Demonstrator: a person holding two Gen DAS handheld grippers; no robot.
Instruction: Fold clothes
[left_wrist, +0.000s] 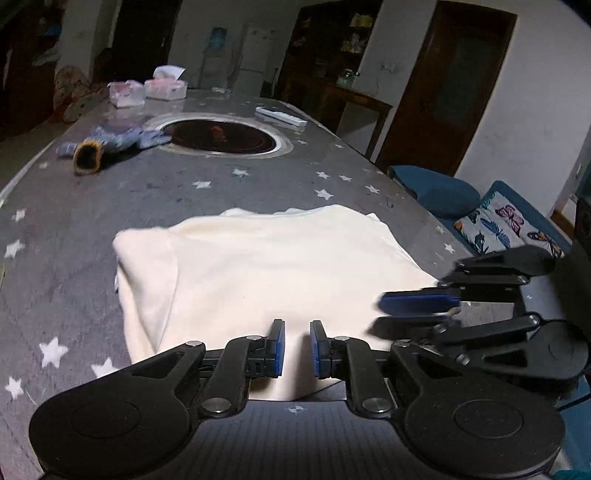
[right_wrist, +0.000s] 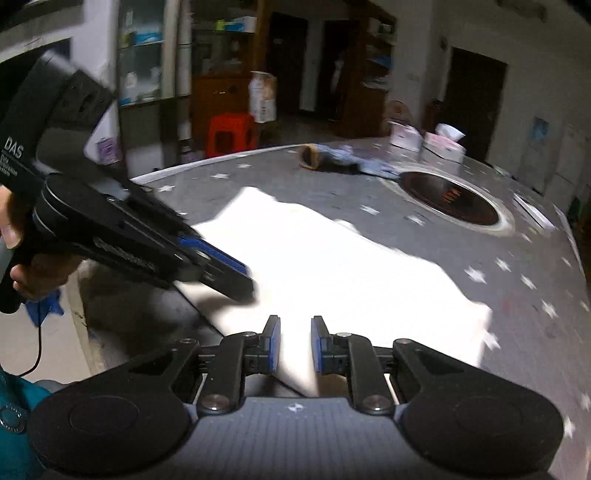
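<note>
Garment (left_wrist: 280, 266): cream, folded, flat on star-print table (left_wrist: 74, 221) | left gripper (left_wrist: 297, 347): pads narrowly apart, cloth edge in the gap, grip on it cannot be told | right gripper (right_wrist: 295, 345): just beside it, pads narrowly apart over near corner, grip unclear | far end: blue cloth (left_wrist: 118, 138), tissue boxes (left_wrist: 147, 90).

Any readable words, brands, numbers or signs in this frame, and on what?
"DAS": white letters on the left gripper's black body.
Smaller lines under it: too blurred to read.
Raised lettering along that gripper's side: unreadable.
Tissue boxes: print too small.
</note>
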